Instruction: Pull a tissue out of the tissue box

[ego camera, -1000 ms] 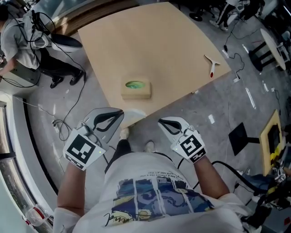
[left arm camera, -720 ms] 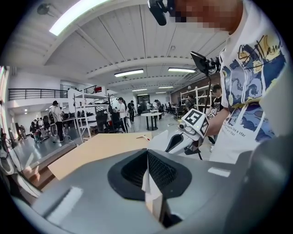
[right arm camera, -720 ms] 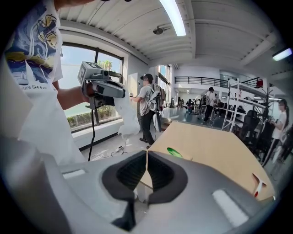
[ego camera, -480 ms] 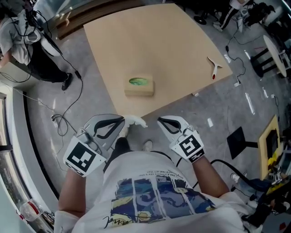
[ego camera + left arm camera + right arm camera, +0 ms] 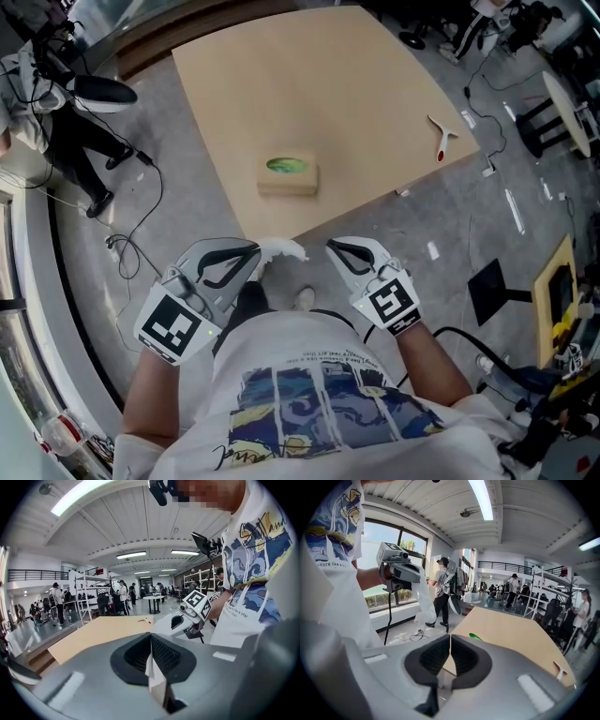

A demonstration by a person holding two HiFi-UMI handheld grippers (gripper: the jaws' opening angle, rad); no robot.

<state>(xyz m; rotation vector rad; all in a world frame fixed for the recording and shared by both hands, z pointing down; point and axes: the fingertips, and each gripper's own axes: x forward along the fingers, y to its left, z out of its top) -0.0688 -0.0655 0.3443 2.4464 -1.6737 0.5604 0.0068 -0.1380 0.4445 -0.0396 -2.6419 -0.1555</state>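
Box [image 5: 288,177]: it sits on the surface [image 5: 375,103] near the front edge, green opening up; you cannot tell from here whether a fresh sheet has popped up in it
Left claw [image 5: 251,249]: pressed together on the tissue [image 5: 282,248]; its own view shows the white sheet pinched upright between the pads
Right claw [image 5: 335,249]: pressed together with nothing in it, held level with the left one, close to your body
Tissue: clear of the box and well apart from it, trailing from the left claw's tip just off the near edge of the surface
Just changed: over the last second you drew the left claw a little back toward yourself and the tissue came with it; a second ago the sheet lay over the edge of the surface, now it hangs just off it, while the right claw has hardly stirred
What that means: the pull looks finished, since nothing joins the sheet to the box any more and the box has stayed on the surface
What is left: little by this reading; you only need to keep the pinch until you choose where the sheet goes
Risk: the sheet is thin and held by a small part, so a quick swing could tear it or slip it out of the pads
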